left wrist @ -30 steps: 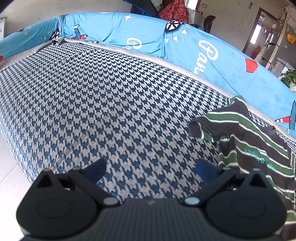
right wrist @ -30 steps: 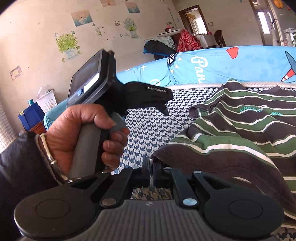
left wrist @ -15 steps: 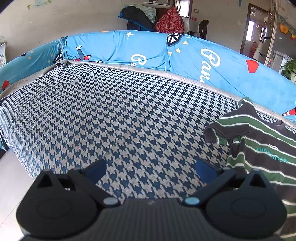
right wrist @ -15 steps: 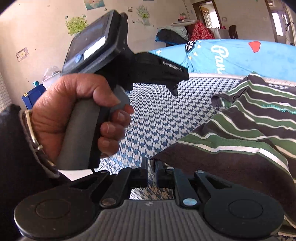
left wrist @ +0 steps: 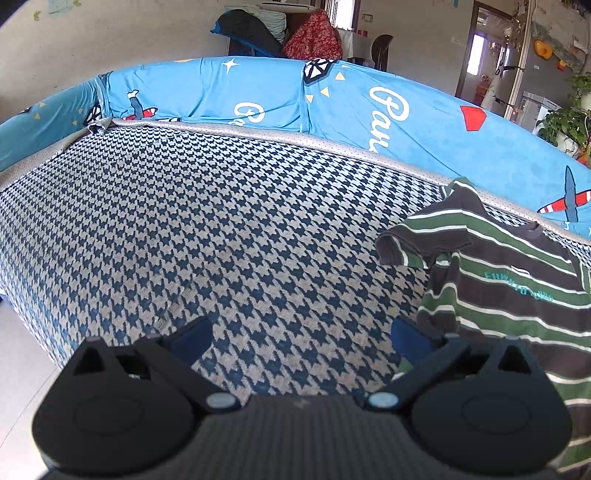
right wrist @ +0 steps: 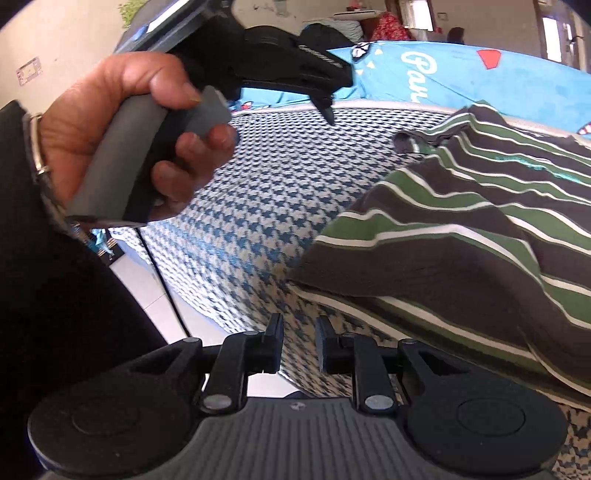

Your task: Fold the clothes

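A brown shirt with green and white stripes point(left wrist: 498, 280) lies spread on the right part of the houndstooth sofa seat point(left wrist: 221, 229). My left gripper point(left wrist: 301, 332) is open wide above the bare seat, and the shirt's left edge lies just beyond its right finger. In the right wrist view a hand holds that left gripper point(right wrist: 327, 105) above the seat. My right gripper point(right wrist: 299, 332) hovers low at the seat's front edge. Its jaws are opening, a narrow gap apart, with nothing between them. The shirt's hem point(right wrist: 388, 295) lies just ahead and to the right of it.
A bright blue printed cover point(left wrist: 332, 107) drapes the sofa back behind the seat. The white tiled floor point(right wrist: 147, 280) shows past the seat's front-left edge. A person's hand point(right wrist: 110, 122) and dark sleeve point(right wrist: 55, 314) fill the left of the right wrist view. Piled clothes point(left wrist: 280, 33) stand behind the sofa.
My right gripper was shut at the shirt's hem; its jaws have parted, the hem lies free beside them, and the gripper has sunk. The left gripper stayed open, almost in place.
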Motion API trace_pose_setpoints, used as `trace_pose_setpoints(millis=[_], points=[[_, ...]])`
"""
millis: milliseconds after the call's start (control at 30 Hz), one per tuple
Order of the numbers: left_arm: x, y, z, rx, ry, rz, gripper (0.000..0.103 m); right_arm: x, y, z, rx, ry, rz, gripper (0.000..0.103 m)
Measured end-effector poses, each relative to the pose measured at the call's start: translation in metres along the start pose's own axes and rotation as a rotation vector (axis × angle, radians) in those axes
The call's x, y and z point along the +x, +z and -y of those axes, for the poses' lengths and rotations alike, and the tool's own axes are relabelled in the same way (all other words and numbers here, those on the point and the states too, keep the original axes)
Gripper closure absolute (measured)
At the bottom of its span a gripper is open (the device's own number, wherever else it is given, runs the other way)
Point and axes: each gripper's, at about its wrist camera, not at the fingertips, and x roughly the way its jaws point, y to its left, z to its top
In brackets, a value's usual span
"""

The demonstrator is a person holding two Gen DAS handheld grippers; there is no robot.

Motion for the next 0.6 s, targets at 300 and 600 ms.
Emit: trace_pose_setpoints(millis=[300,600], points=[[-0.004,-0.009,0.004,-0.039,-0.051,-0.031,0.000,-0.022,0.002,0.039,0.111,-0.209,0.084,0.084],[-0.005,-0.017,0.018,-0.016,-0.080,-0.046,0.000,-0.045,-0.005,0.050,0.035,-0.336,0.134,0.084]])
